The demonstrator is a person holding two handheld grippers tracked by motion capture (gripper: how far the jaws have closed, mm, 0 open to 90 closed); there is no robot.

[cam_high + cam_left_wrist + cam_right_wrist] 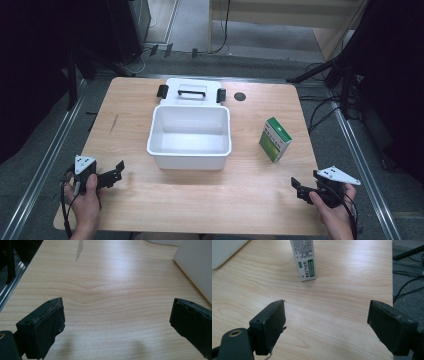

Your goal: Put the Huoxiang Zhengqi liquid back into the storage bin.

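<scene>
At the near edge of the worktop (200, 210), the left gripper (117, 171) sits at about 8 o'clock in the high view and the right gripper (296, 186) at about 4 o'clock, each held in a hand. In the left gripper view its jaws stand wide apart with only bare wood grain between them and nothing held; a white wall of the bin (197, 267) shows at 2 o'clock, off to the side and not in its line. In the right gripper view the jaws are likewise spread wide and empty, and the box (304, 260) stands upright ahead at 12 o'clock, well apart from the pads, with clear wood between. In the high view the box (275, 139), green and white, stands at 3 o'clock of the worktop, near the bin (190, 137) but not touching it. The bin, open and white, sits at the centre, nothing seen inside. Its lid (191, 92), with a black handle and two black clips, lies flat just behind it at 12 o'clock, touching or nearly so. A dark round hole (240, 96) sits just right of the lid. Beyond the far edge are floor cables and dark stand legs.
</scene>
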